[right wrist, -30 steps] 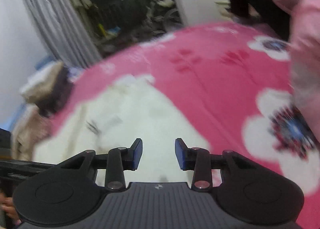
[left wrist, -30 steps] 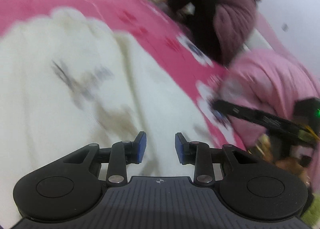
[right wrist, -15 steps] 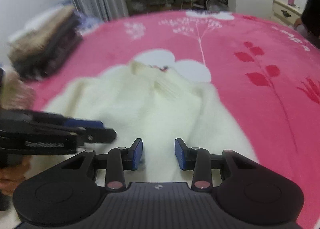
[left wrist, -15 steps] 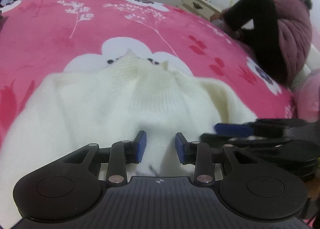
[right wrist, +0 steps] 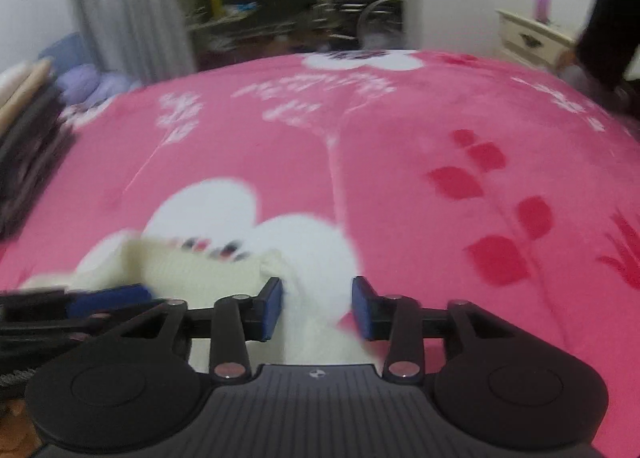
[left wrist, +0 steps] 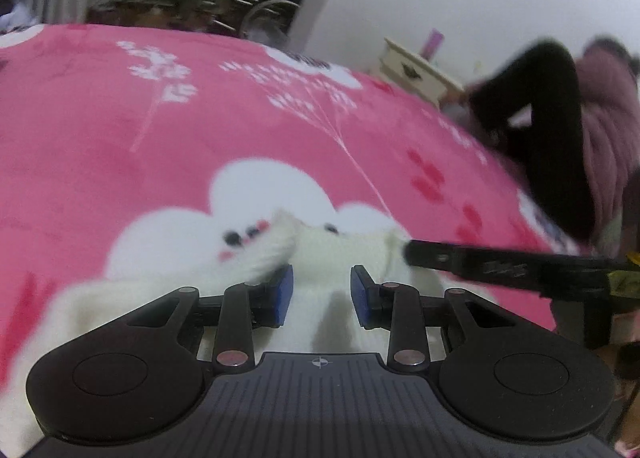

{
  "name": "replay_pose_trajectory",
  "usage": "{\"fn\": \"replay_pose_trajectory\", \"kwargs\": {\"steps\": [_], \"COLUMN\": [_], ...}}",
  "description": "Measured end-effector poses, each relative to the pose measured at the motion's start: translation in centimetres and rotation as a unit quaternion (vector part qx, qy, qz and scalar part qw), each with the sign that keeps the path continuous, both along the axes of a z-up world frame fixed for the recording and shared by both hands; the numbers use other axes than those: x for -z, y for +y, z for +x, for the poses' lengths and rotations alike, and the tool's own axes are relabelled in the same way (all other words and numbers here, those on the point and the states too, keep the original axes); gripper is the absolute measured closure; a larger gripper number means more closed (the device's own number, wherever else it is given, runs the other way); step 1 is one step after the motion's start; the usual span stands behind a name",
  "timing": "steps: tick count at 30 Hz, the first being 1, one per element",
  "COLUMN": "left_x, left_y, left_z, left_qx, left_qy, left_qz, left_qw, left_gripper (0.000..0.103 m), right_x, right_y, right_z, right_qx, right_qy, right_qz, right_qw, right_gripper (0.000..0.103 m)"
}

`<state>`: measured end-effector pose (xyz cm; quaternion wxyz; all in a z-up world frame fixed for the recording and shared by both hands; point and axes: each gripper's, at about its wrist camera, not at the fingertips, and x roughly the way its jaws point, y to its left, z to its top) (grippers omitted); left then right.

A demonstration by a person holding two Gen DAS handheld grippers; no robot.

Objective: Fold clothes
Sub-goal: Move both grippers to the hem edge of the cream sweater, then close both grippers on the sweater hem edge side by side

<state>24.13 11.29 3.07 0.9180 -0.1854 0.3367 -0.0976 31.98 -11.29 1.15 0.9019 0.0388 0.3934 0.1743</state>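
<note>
Left wrist: parted left hand-held gripper (left wrist: pixel 321 294) apparently over white sweater (left wrist: pixel 340 254).

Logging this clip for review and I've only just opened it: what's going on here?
A person with a handheld gripper in each hand is working on a cream sweater spread on a pink floral blanket. The left gripper and right gripper are both open at the sweater's collar end, side by side. Neither has closed on fabric yet.
</note>
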Motion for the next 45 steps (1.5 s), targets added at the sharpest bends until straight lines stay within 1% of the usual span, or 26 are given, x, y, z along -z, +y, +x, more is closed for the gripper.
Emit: {"fn": "replay_pose_trajectory", "kwargs": {"steps": [1, 3, 5, 8, 10, 12, 13, 15, 16, 18, 19, 21, 22, 23, 24, 27, 30, 33, 35, 37, 39, 40, 41, 42, 44, 45], "left_x": [-0.6, -1.5, -2.2, -2.0, -1.0, -0.1, 0.3, 1.2, 1.1, 0.6, 0.3, -0.4, -0.7, -1.1, -1.4, -1.3, -0.4, 0.4, 0.8, 1.0, 1.1, 1.1, 1.1, 1.0, 0.6, 0.2], "left_y": [0.7, 1.6, 2.4, 2.2, 2.0, 2.8, 3.3, 4.1, 4.5, 4.6, 4.7, 4.5, 4.4, 4.2, 4.1, 3.9, 3.5, 2.7, 2.0, 1.8, 1.6, 1.6, 1.6, 1.5, 1.4, 1.3], "left_z": [-0.5, -1.6, -2.6, -2.7, -2.0, -1.4, -1.1, -0.4, -0.3, -0.6, -0.7, -1.3, -1.4, -1.5, -1.3, -0.5, 0.8, 1.2, 1.3, 1.3, 1.4, 1.4, 1.5, 1.5, 1.1, 0.8], "left_qx": [-0.006, -0.007, -0.01, -0.008, -0.012, -0.039, -0.053, -0.081, -0.086, -0.08, -0.077, -0.063, -0.057, -0.052, -0.05, -0.049, -0.029, 0.0, 0.007, 0.008, 0.007, 0.005, 0.004, 0.002, -0.002, -0.004], "left_qy": [-0.008, -0.027, -0.04, -0.029, -0.01, 0.002, 0.008, 0.019, 0.021, 0.016, 0.012, -0.007, -0.019, -0.029, -0.037, -0.033, -0.006, 0.004, 0.005, 0.004, 0.004, 0.004, 0.005, 0.005, -0.004, -0.011], "left_qz": [-0.009, 0.002, 0.02, 0.061, 0.079, 0.061, 0.052, 0.034, 0.02, 0.018, 0.017, 0.022, 0.022, 0.024, 0.028, 0.031, 0.039, 0.05, 0.065, 0.071, 0.074, 0.075, 0.077, 0.079, 0.083, 0.082], "left_qw": [0.9999, 0.9996, 0.999, 0.9977, 0.9968, 0.9973, 0.9972, 0.996, 0.9959, 0.9965, 0.9968, 0.9978, 0.9979, 0.9979, 0.9977, 0.9978, 0.9988, 0.9987, 0.9978, 0.9974, 0.9972, 0.9971, 0.997, 0.9969, 0.9966, 0.9965], "left_gripper": [0.071, 0.071, 0.071, 0.071, 0.071, 0.07, 0.07, 0.068, 0.068, 0.068, 0.068, 0.066, 0.064, 0.059, 0.055, 0.05, 0.049, 0.049, 0.05, 0.051, 0.062, 0.065, 0.072, 0.084, 0.091, 0.095], "right_x": [-0.5, -1.4, -2.1, -3.0, -3.6, -3.1, -2.3, -0.3, 0.1, -0.3, -0.5, -1.2, -1.3, -1.4, -1.4, -1.1, 0.0, 0.6, 0.7, 0.7, 0.8, 0.9, 0.9, 0.8, 0.5, 0.3], "right_y": [-1.1, -3.1, -4.6, -5.2, -4.7, -3.9, -3.8, -3.8, -4.2, -5.5, -6.1, -7.0, -7.2, -6.9, -6.5, -4.9, -3.5, -2.6, -2.1, -1.7, -1.1, -0.8, -0.6, -0.4, -0.1, 0.0], "right_z": [0.1, -0.1, -0.1, -0.4, -1.3, -1.4, -0.9, 0.2, 0.6, 1.0, 1.1, 1.2, 1.3, 1.5, 1.6, 2.1, 2.8, 2.8, 2.7, 3.1, 3.1, 3.1, 2.9, 2.7, 2.2, 2.0], "right_qx": [0.0, -0.006, -0.018, -0.074, -0.123, -0.143, -0.129, -0.085, -0.056, -0.003, 0.002, -0.013, -0.029, -0.048, -0.065, -0.107, -0.132, -0.149, -0.16, -0.167, -0.175, -0.18, -0.185, -0.19, -0.198, -0.198], "right_qy": [0.002, 0.004, 0.014, 0.041, 0.043, 0.06, 0.072, 0.087, 0.084, 0.066, 0.062, 0.06, 0.067, 0.074, 0.079, 0.09, 0.114, 0.126, 0.126, 0.126, 0.122, 0.12, 0.118, 0.117, 0.111, 0.106], "right_qz": [0.025, 0.057, 0.071, 0.09, 0.086, 0.072, 0.058, 0.023, 0.014, 0.024, 0.044, 0.099, 0.123, 0.128, 0.124, 0.097, 0.075, 0.061, 0.06, 0.059, 0.054, 0.048, 0.044, 0.04, 0.03, 0.022], "right_qw": [1.0, 0.998, 0.997, 0.992, 0.988, 0.985, 0.987, 0.992, 0.995, 0.998, 0.997, 0.993, 0.99, 0.988, 0.987, 0.985, 0.982, 0.979, 0.977, 0.976, 0.975, 0.975, 0.975, 0.974, 0.973, 0.974], "right_gripper": [0.062, 0.06, 0.057, 0.056, 0.058, 0.059, 0.065, 0.066, 0.065, 0.064, 0.064, 0.06, 0.054, 0.05, 0.045, 0.043, 0.043, 0.041, 0.039, 0.039, 0.04, 0.041, 0.042, 0.049, 0.061, 0.073]}}
